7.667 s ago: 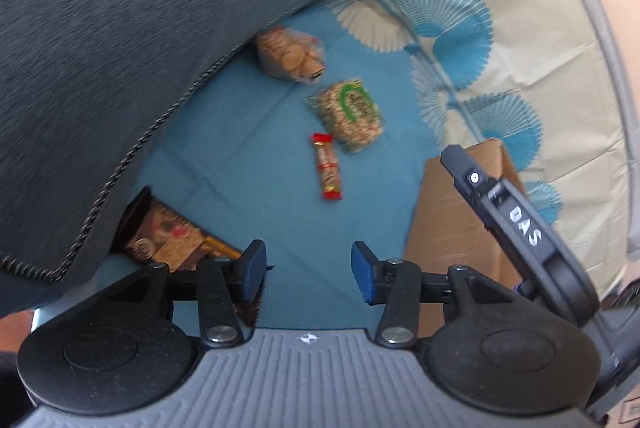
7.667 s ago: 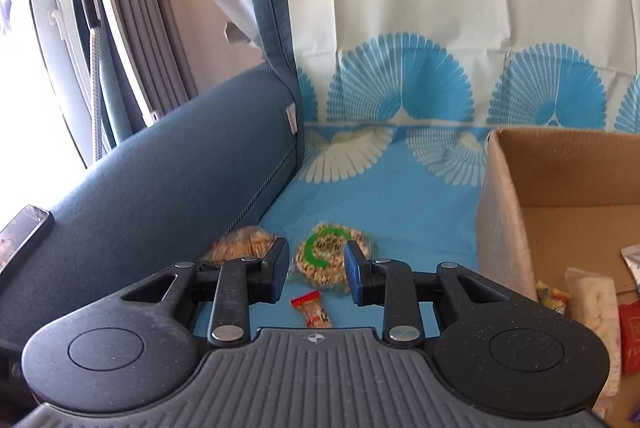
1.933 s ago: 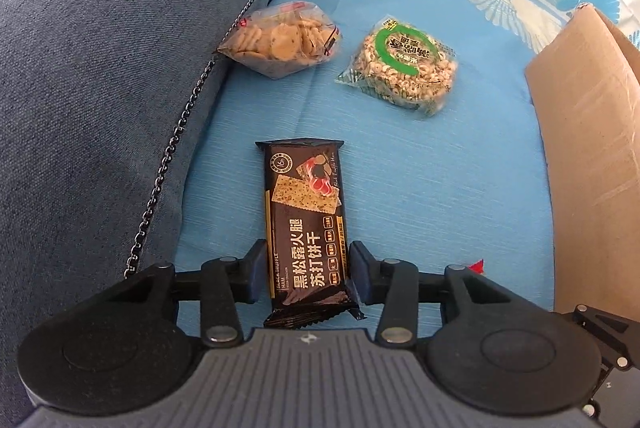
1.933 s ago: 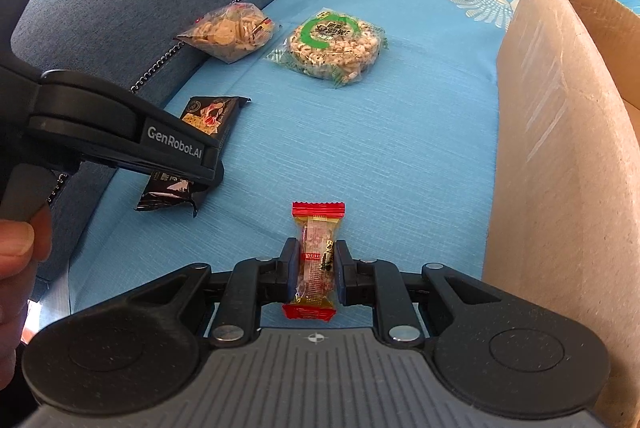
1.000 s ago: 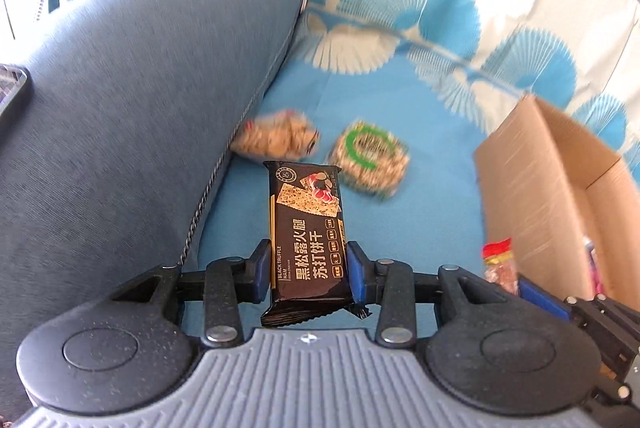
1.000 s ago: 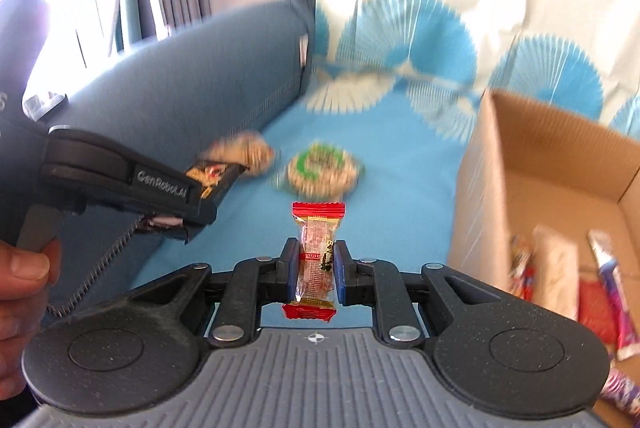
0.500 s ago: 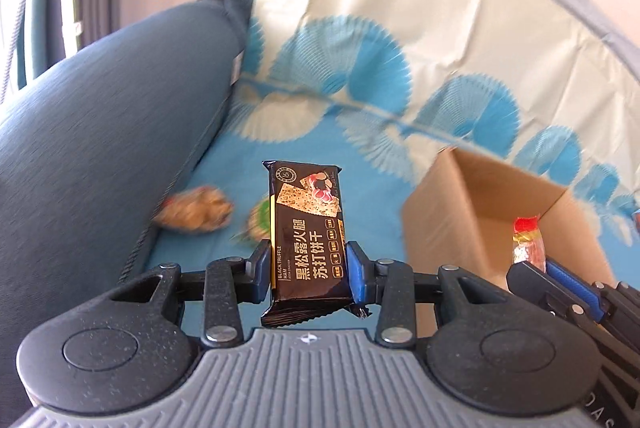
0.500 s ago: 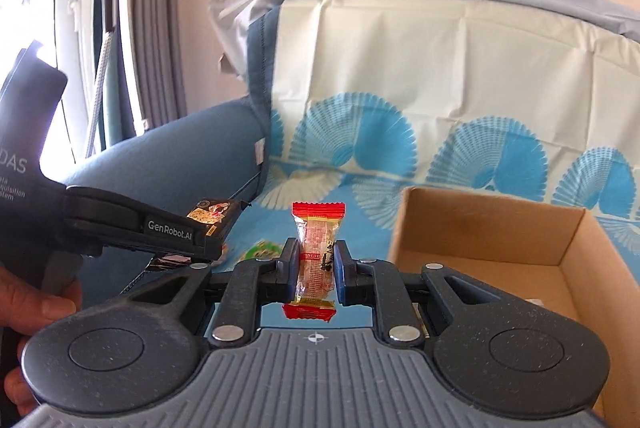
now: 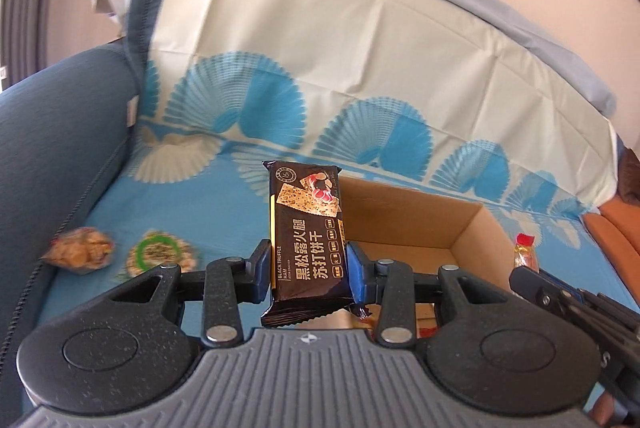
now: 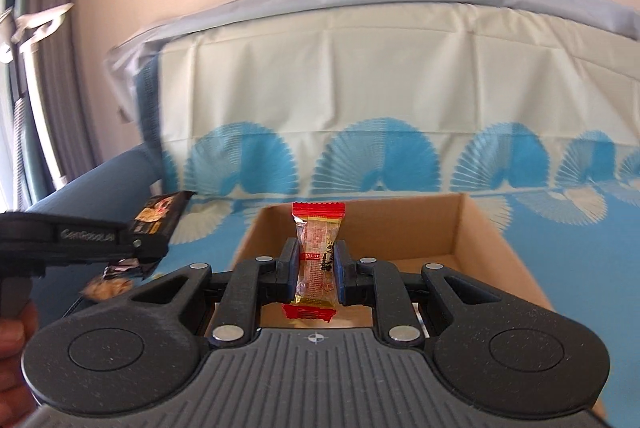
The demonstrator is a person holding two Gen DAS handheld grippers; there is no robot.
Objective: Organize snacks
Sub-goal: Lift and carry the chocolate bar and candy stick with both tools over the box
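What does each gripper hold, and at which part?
Left gripper clamps the black cracker pack by its lower sides. Right gripper clamps the red-ended candy across its middle.

Glossy black foil on the cracker pack [image 9: 306,232]; clear, shiny film on the candy [image 10: 316,260]. Matt brown cardboard for the box [image 9: 404,216], at 12 o'clock. Speckled matt plastic on the left gripper [image 9: 307,270], ribbed grey below. Woven blue cloth on the sofa [image 9: 48,148].
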